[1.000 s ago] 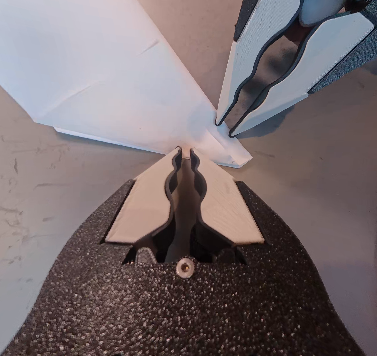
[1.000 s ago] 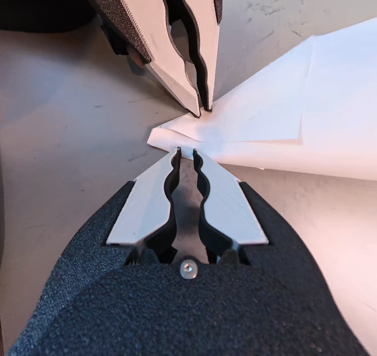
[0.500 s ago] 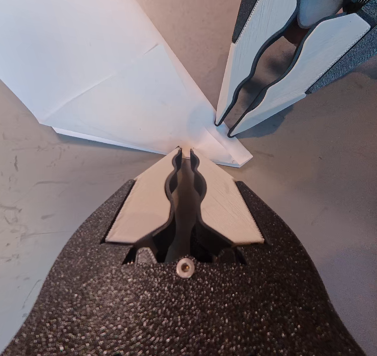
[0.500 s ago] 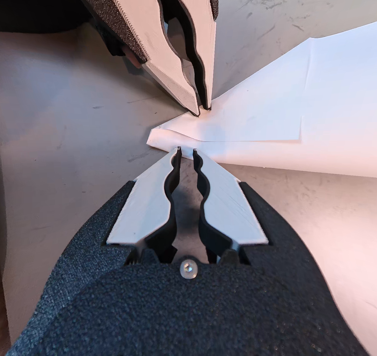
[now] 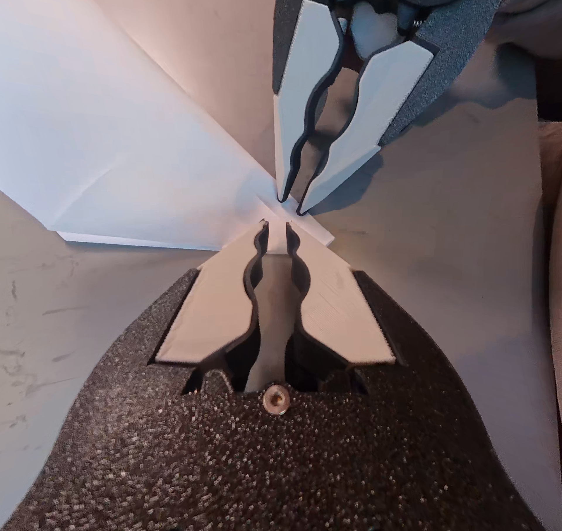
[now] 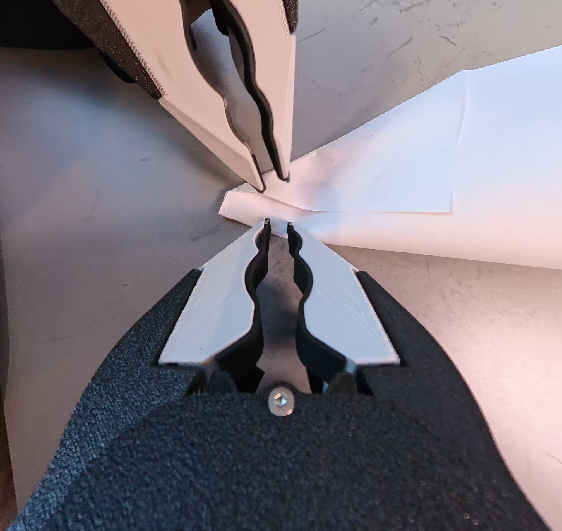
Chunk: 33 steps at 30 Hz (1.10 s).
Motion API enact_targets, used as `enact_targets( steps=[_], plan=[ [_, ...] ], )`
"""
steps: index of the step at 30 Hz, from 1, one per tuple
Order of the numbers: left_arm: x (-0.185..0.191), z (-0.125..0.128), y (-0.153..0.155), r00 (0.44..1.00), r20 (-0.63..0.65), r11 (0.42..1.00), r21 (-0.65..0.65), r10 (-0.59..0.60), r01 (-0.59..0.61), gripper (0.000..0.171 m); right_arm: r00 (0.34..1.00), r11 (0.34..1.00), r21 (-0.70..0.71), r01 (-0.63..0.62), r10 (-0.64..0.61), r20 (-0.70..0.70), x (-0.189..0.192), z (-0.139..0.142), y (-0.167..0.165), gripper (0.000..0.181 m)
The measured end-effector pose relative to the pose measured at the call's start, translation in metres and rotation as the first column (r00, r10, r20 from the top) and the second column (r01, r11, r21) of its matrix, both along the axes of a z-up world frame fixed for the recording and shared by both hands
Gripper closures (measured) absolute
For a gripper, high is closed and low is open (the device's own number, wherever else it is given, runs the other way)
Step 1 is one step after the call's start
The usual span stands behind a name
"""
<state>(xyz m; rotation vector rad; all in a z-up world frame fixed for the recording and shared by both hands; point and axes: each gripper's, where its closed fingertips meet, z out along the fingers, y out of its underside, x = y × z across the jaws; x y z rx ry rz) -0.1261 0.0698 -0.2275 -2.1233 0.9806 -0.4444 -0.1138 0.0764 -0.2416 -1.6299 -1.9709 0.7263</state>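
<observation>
A white folded sheet of paper [image 5: 121, 151] lies on a grey table and tapers to a narrow tip between the two grippers. My left gripper [image 5: 277, 223] stands over that tip with its jaws a narrow gap apart and nothing between them. My right gripper [image 5: 291, 207] comes from the opposite side, its fingertips [image 5: 282, 198] on or just above the same tip, also slightly apart. In the right wrist view the right gripper [image 6: 278, 222] is at the near edge of the paper [image 6: 395, 182] and the left gripper [image 6: 273, 183] is at its far edge.
The scuffed grey table top [image 5: 91, 318] surrounds the paper. A folded flap with a straight edge [image 6: 450, 167] lies on the sheet. A dark edge and a brown surface [image 5: 550, 182] show at the far right of the left wrist view. The grippers are tip to tip, or close to it.
The left gripper's jaws have opened a little. The right gripper's fingertips have moved from beside the paper onto its tip, closer to the left gripper. The paper has shifted slightly.
</observation>
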Motion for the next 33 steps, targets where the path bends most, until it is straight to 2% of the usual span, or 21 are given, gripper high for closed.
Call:
enact_targets(
  steps=[3, 9, 15, 24, 33],
  plan=[
    [-0.001, -0.014, -0.006, 0.999, -0.046, 0.998, -0.055, -0.019, 0.016, 0.162, 1.000, 1.000, -0.002, -0.001, 0.001, 0.001, 0.000, 0.000, 0.000, 0.171],
    [-0.001, -0.014, -0.007, 1.000, -0.001, 0.997, -0.078, -0.005, 0.005, 0.165, 1.000, 1.000, -0.013, 0.000, 0.000, -0.001, 0.000, 0.000, 0.000, 0.171],
    [-0.001, -0.014, -0.007, 1.000, -0.019, 0.998, -0.066, -0.004, 0.003, 0.165, 1.000, 0.998, -0.059, 0.014, -0.016, -0.026, 0.002, 0.004, -0.001, 0.170],
    [-0.001, -0.015, -0.007, 1.000, 0.000, 0.997, -0.078, 0.001, -0.001, 0.165, 1.000, 1.000, 0.022, 0.011, -0.011, 0.003, 0.004, 0.002, 0.011, 0.176],
    [-0.001, -0.015, -0.007, 1.000, 0.014, 0.996, -0.084, 0.006, -0.005, 0.167, 1.000, 1.000, 0.009, 0.010, -0.010, 0.000, 0.002, 0.002, 0.015, 0.177]
  ],
)
